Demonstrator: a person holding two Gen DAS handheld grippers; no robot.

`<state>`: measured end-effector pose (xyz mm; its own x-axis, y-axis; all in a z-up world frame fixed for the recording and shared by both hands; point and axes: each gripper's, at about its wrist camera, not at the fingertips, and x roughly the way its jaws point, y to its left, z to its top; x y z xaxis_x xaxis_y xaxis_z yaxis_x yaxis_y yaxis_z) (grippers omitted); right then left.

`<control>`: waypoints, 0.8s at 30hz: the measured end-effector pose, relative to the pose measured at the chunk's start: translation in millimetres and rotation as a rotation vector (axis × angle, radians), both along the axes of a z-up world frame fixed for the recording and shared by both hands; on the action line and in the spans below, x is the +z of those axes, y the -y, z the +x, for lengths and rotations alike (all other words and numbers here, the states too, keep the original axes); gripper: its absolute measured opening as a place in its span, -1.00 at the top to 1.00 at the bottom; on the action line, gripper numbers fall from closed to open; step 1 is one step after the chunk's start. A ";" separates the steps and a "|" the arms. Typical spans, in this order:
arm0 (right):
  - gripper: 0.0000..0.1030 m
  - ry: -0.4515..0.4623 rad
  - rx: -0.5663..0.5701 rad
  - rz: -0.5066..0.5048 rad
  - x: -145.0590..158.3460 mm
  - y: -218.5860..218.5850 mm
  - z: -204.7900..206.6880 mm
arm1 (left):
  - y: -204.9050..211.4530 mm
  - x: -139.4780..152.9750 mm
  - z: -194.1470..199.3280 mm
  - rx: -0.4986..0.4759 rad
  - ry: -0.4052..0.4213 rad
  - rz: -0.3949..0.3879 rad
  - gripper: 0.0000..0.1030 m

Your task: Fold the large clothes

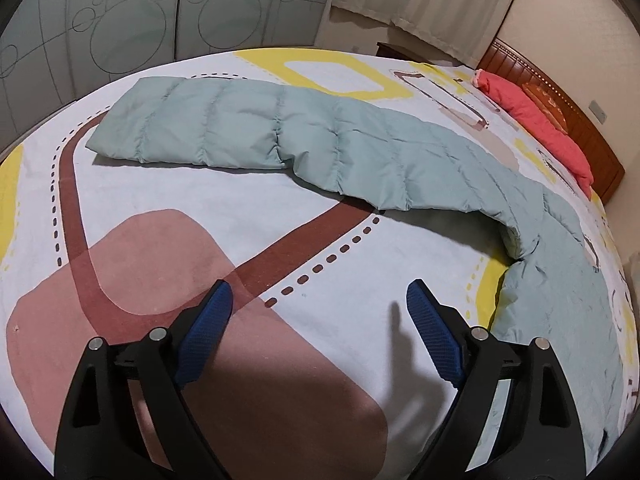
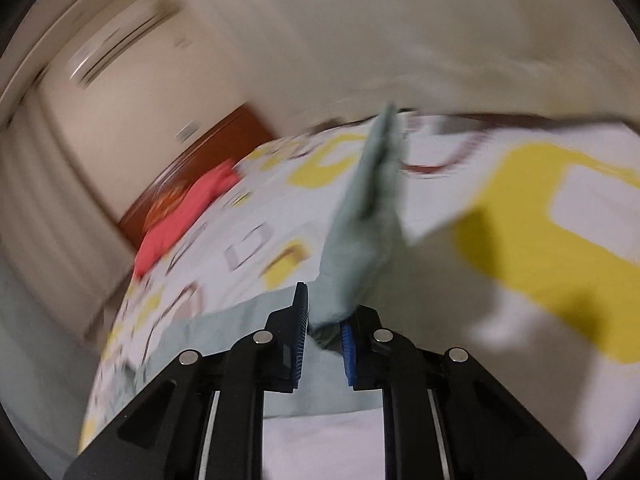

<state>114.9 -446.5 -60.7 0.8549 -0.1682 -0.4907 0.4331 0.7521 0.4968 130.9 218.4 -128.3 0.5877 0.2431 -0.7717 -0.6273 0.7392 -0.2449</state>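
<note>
1. The pale green quilted garment (image 1: 304,136) lies in a long strip across the far side of the bed (image 1: 168,248).
2. The left gripper (image 1: 320,300) hovers spread and empty.
3. The right gripper (image 2: 325,320) pinches the garment's near end; a thin hold on puffy fabric could slip.

The quilted coat (image 1: 360,148) looks like matt padded cloth; the bedsheet (image 1: 280,240) is printed cotton, perhaps; the headboard (image 1: 560,92) is glossy wood.
</note>
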 end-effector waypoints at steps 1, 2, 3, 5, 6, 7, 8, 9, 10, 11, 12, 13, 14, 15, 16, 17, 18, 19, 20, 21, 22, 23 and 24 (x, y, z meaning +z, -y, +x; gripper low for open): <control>0.69 -0.006 0.037 -0.024 4.6 -17.0 10.2 | 0.2 -0.4 -0.5 -0.002 0.001 0.000 -0.75; 0.69 -0.010 0.083 -0.052 9.4 -37.9 21.8 | -0.1 -0.9 -0.4 -0.003 0.002 0.000 -0.76; 0.69 -0.013 0.114 -0.071 13.0 -51.4 31.2 | 0.1 -1.4 -0.2 -0.006 0.002 0.002 -0.77; 0.69 -0.019 0.186 -0.118 19.9 -87.3 51.9 | 0.7 -2.4 0.6 -0.012 -0.001 0.008 -0.78; 0.70 -0.019 0.241 -0.144 24.0 -113.7 64.7 | 0.8 -2.6 0.0 -0.013 0.000 0.010 -0.78; 0.69 -0.021 0.272 -0.160 25.6 -130.3 73.1 | 0.3 -2.9 0.3 -0.014 0.000 0.010 -0.79; 0.70 -0.021 0.312 -0.176 27.5 -149.8 83.5 | 0.3 -3.2 0.4 -0.014 0.002 0.009 -0.79; 0.70 -0.022 0.340 -0.185 28.4 -162.7 92.4 | 0.8 -3.9 0.9 -0.015 0.002 0.010 -0.80; 0.70 -0.022 0.373 -0.197 29.5 -180.4 100.6 | 1.2 -4.3 1.5 -0.016 0.000 0.013 -0.80; 0.70 -0.021 0.406 -0.206 30.1 -198.3 108.2 | 1.7 -4.1 1.8 -0.017 -0.003 0.016 -0.81; 0.70 -0.021 0.429 -0.208 29.3 -209.3 116.9 | 2.1 -4.3 2.9 -0.020 -0.005 0.018 -0.82; 0.70 -0.022 0.465 -0.209 29.1 -227.4 126.5 | 1.7 -4.5 4.0 -0.024 -0.007 0.019 -0.85; 0.73 -0.023 0.484 -0.211 28.7 -235.3 131.6 | 2.2 -5.1 4.2 -0.026 -0.008 0.020 -0.86; 0.74 -0.026 0.524 -0.216 27.2 -254.2 140.3 | 2.5 -5.7 4.6 -0.028 -0.009 0.020 -0.87; 0.74 -0.029 0.544 -0.220 24.8 -265.4 142.7 | 2.0 -5.7 5.0 -0.030 -0.008 0.020 -0.87; 0.74 -0.036 0.576 -0.223 23.0 -281.2 150.0 | 2.2 -6.4 4.8 -0.032 -0.007 0.019 -0.87; 0.74 -0.043 0.603 -0.223 20.5 -297.0 152.6 | 1.9 -6.8 4.8 -0.032 -0.005 0.018 -0.87; 0.74 -0.053 0.633 -0.224 15.8 -312.8 154.8 | 1.3 -7.1 4.8 -0.032 -0.004 0.016 -0.87; 0.74 -0.065 0.659 -0.230 10.5 -326.2 157.0 | 1.2 -7.4 4.9 -0.033 -0.003 0.016 -0.87; 0.74 -0.076 0.673 -0.239 8.1 -335.0 158.5 | 2.0 -7.9 5.4 -0.034 -0.004 0.017 -0.87; 0.74 -0.093 0.684 -0.256 4.7 -343.3 159.2 | 1.9 -8.0 6.0 -0.035 -0.006 0.018 -0.88; 0.74 -0.111 0.700 -0.262 0.4 -349.9 157.3 | 2.1 -8.3 5.8 -0.036 -0.006 0.017 -0.89; 0.74 -0.133 0.711 -0.259 -3.7 -350.4 158.3 | 2.7 -8.5 6.4 -0.039 -0.005 0.016 -0.90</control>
<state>273.2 -96.1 -64.4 0.7371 0.2766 -0.6166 -0.1546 0.9572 0.2446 137.3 215.7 -136.7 0.5934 0.2327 -0.7706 -0.5994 0.7666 -0.2301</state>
